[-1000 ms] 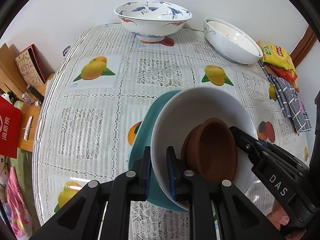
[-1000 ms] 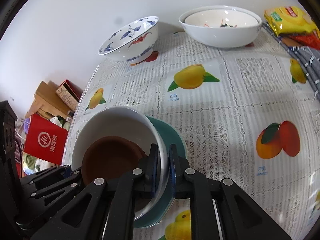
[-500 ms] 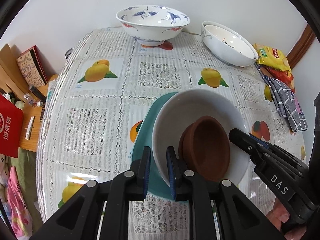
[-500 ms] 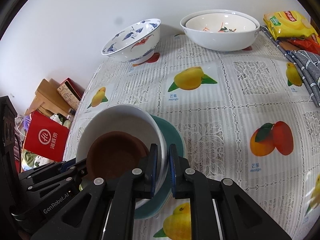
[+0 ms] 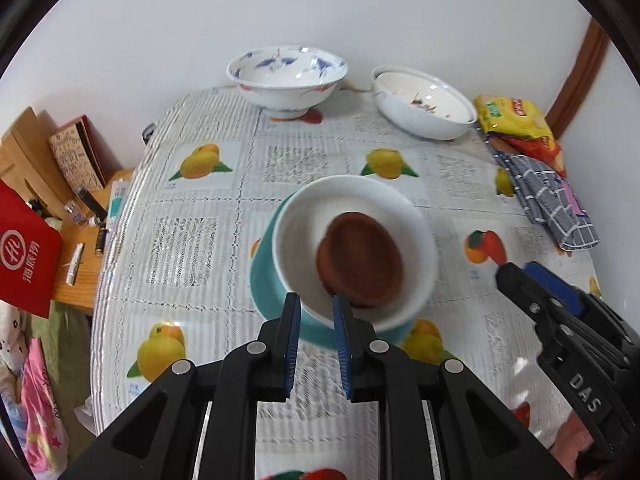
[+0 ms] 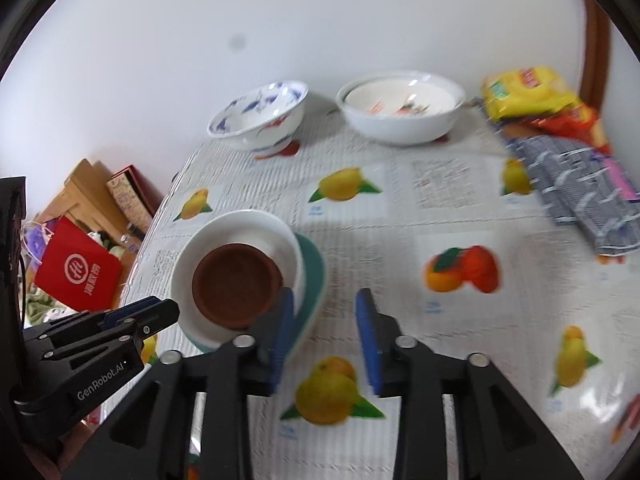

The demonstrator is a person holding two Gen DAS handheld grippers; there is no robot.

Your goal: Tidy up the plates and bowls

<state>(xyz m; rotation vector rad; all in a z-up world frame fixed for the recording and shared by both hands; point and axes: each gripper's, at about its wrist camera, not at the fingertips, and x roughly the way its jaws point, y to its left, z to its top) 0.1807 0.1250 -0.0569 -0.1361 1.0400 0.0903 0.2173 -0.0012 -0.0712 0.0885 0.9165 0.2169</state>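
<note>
Your left gripper (image 5: 316, 316) and right gripper (image 6: 325, 316) are both opening, clear of the white bowl's (image 5: 296, 236) rim; bare tablecloth (image 6: 400, 248) lies rightward.

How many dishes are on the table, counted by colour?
White: 2, the white bowl in the stack and the white bowl at the back
Blue-and-white patterned: 1, the patterned bowl
Brown: 1, the brown dish
Teal: 1, the teal plate under the stack
Total: 5
</note>
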